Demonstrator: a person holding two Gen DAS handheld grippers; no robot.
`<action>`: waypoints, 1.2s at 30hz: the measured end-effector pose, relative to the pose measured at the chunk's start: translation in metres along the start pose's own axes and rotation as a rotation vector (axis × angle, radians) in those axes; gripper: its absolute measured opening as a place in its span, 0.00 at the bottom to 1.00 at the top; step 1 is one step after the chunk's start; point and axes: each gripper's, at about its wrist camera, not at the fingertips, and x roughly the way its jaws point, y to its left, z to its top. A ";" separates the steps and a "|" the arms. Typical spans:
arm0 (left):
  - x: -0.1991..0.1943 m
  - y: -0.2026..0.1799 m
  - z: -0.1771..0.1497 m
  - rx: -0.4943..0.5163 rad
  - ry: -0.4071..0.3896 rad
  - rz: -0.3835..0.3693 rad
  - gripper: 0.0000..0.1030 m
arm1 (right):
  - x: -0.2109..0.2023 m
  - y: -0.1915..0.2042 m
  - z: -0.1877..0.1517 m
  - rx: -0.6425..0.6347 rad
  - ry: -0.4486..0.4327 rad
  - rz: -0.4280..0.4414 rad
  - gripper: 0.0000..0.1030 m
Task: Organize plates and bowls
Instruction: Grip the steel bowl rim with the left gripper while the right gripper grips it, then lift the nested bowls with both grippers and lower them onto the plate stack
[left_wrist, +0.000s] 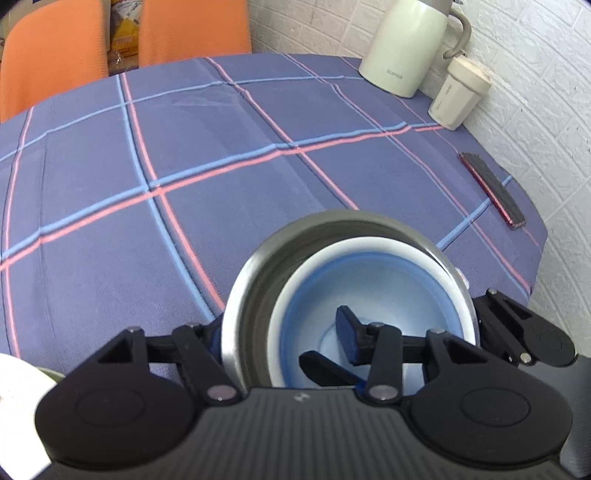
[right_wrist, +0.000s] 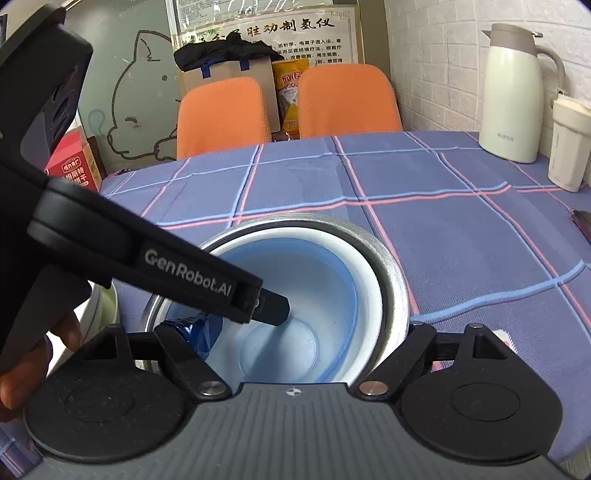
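A steel bowl stands on the checked tablecloth with a white bowl with a blue inside nested in it. My left gripper is open and straddles the bowls' left wall. One pad is inside the blue bowl and the other is outside the steel rim. In the right wrist view its inner finger reaches into the bowl away from the wall. My right gripper is spread wide, with its left pad inside the bowl. Its right finger is hidden behind the rim.
A cream kettle and a cream cup stand by the brick wall. A phone lies near the right edge. Two orange chairs are behind. Another pale dish sits at the near left, beside a hand.
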 end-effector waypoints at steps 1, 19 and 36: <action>-0.003 -0.001 0.001 0.006 -0.007 0.005 0.43 | 0.000 0.001 0.000 -0.009 0.004 -0.002 0.69; -0.139 0.061 -0.049 -0.100 -0.150 0.244 0.47 | -0.017 0.113 0.023 -0.129 -0.067 0.269 0.72; -0.134 0.128 -0.100 -0.251 -0.109 0.226 0.47 | 0.009 0.157 -0.006 -0.197 0.065 0.306 0.73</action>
